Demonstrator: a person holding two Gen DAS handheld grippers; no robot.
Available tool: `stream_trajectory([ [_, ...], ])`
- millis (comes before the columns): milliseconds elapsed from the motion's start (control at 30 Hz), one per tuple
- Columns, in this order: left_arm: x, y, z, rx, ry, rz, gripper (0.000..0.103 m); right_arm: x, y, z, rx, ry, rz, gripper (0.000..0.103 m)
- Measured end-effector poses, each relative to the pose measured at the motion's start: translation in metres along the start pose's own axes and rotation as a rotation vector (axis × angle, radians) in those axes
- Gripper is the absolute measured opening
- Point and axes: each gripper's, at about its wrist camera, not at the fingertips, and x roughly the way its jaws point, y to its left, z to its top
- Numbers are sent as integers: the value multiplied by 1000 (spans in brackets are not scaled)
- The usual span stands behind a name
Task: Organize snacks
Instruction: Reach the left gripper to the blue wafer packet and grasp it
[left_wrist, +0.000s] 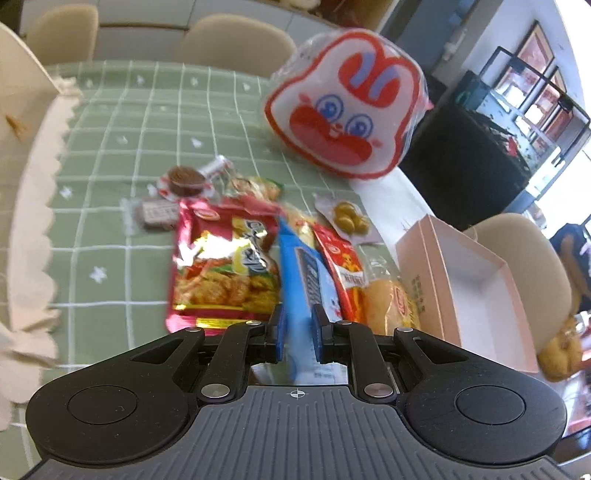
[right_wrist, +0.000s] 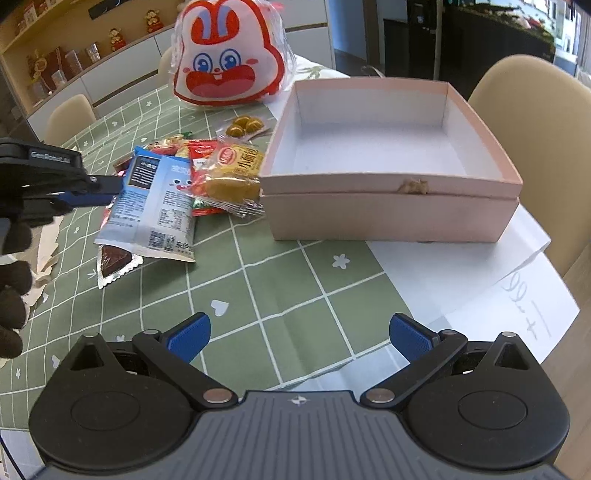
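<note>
Blue pads of the left claw pinch the edge of a blue snack packet, which lies on the heap of snacks on the green checked worktop. Just beside the heap stands a pink box, its white inside bare. The right claw hangs wide apart over the cloth, gripping nothing. Behind the heap sits a rabbit-faced bag, with a red snack bag left of the blue packet.
</note>
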Motion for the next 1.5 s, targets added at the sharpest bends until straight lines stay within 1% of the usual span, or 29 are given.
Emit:
stream_trajectory([
  [67, 6, -1, 0, 7, -9, 13, 21, 4, -6, -1, 23, 14, 21, 103],
  [167, 19, -2, 0, 9, 6, 36, 26, 10, -14, -3, 62, 43, 51, 103],
  [267, 26, -2, 0, 12, -22, 67, 29, 12, -16, -6, 79, 46, 69, 103],
  [333, 30, 0, 1, 3, -33, 71, 30, 11, -16, -7, 67, 47, 74, 103],
  [400, 33, 1, 1, -3, -30, 54, 30, 11, -17, -8, 61, 47, 80, 103],
  [467, 37, 0, 2, 1, -16, 20, 29, 10, -21, -9, 75, 45, 96, 103],
  [533, 42, 0, 2, 0, 18, -34, 28, 9, -29, -7, 133, 41, 122, 103],
  [633, 50, -1, 0, -18, 80, -65, 29, 9, -36, -4, 207, 45, 142, 103],
  [667, 51, 1, -1, -34, 95, -79, 29, 10, -36, -2, 201, 54, 141, 103],
  [733, 49, 5, -1, -67, 115, -96, 27, 13, -29, 3, 130, 95, 132, 103],
  [800, 43, 7, -4, -65, 116, -113, 24, 15, -21, 6, 65, 103, 117, 98],
  [833, 37, 7, -6, -46, 113, -116, 24, 15, -19, 6, 55, 92, 108, 94],
  [967, 13, 9, -20, 36, 119, -118, 23, 11, -5, 8, 7, 29, 84, 88],
  [1000, 7, 12, -23, 43, 126, -119, 23, 11, 0, 9, -9, 15, 82, 88],
  [1100, -15, 24, -36, 54, 143, -117, 23, 12, 17, 12, -67, -7, 104, 79],
  [1200, -36, 39, -45, 45, 154, -126, 23, 18, 35, 15, -116, 9, 163, 64],
  [1267, -44, 46, -49, 25, 166, -143, 22, 25, 46, 15, -141, 42, 203, 45],
  [1333, -47, 50, -51, 12, 177, -156, 22, 33, 58, 13, -164, 73, 230, 37],
  [1400, -47, 50, -54, -2, 179, -172, 22, 34, 69, 10, -199, 67, 235, 34],
  [1433, -44, 52, -55, -17, 186, -181, 22, 34, 74, 8, -215, 67, 236, 28],
  [1500, -37, 54, -56, -40, 203, -215, 22, 33, 78, 6, -231, 69, 245, 27],
])
